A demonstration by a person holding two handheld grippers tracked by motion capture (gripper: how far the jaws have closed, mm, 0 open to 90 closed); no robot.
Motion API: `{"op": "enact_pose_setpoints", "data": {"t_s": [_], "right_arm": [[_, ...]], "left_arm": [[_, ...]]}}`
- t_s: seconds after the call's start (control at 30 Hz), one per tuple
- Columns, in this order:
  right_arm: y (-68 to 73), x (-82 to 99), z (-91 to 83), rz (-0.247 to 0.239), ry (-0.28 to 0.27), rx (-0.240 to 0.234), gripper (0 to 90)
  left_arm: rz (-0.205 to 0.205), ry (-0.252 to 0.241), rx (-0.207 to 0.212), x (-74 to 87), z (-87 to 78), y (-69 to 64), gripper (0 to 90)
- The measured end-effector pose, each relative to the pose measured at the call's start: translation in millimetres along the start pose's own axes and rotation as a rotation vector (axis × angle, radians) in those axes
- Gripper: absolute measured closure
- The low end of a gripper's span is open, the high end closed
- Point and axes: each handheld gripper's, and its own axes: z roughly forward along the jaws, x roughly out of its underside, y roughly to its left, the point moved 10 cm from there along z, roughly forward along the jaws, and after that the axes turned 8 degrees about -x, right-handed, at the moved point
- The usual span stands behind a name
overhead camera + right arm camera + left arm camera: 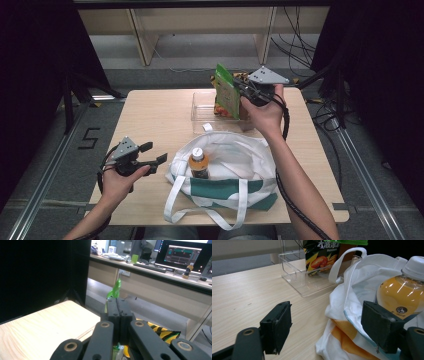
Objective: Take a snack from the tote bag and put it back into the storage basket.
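An office used as a recording lab is indicated — a long desk (150, 270) is set with a lit monitor (186, 252) and keyboard (150, 267), cables (295, 30) are strewn on the grey floor, and the wooden table (150, 120) is enclosed by black curtains (35, 50).

Taking the white tote bag (225, 170) as the landmark: the bare desk (155, 120) to its left and far left gives the widest free run, with only the left tongs (152, 159), jaws apart, hovering just beside the bag's left edge. The bag's mouth gapes upward, but an orange-drink bottle (199, 163) stands upright in its left part; the room to the bottle's right is open. Just beyond the bag, the clear plastic bin (202, 111) blocks a low pass, and above it the right tongs (239, 88) hold a green snack packet (227, 92). The bag's straps (210, 212) trail over the near edge. To the bag's right lies a narrow bare strip.
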Motion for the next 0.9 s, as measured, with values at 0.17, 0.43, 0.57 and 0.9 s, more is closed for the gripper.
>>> {"op": "enact_pose_setpoints", "data": {"t_s": [0.17, 0.43, 0.57, 0.9], "right_arm": [[-2.3, 2.3, 3.5, 0.01, 0.017, -0.01, 90.0], [-5.1, 1.9, 12.9, 0.014, 0.023, -0.008, 90.0], [-6.0, 2.3, 16.6, 0.013, 0.022, -0.005, 90.0], [-6.8, 9.7, 27.2, 0.014, 0.042, -0.013, 90.0]], "left_arm": [[-0.011, 0.005, -0.003, 0.6, 0.0, -0.4, 24.2], [0.0, 0.001, 0.0, 0.1, -0.2, 0.2, 24.1], [-0.003, -0.005, 0.005, -0.2, 0.4, 0.2, 24.1], [-0.001, 0.001, 0.001, 0.3, 0.2, 0.4, 24.1]]}}
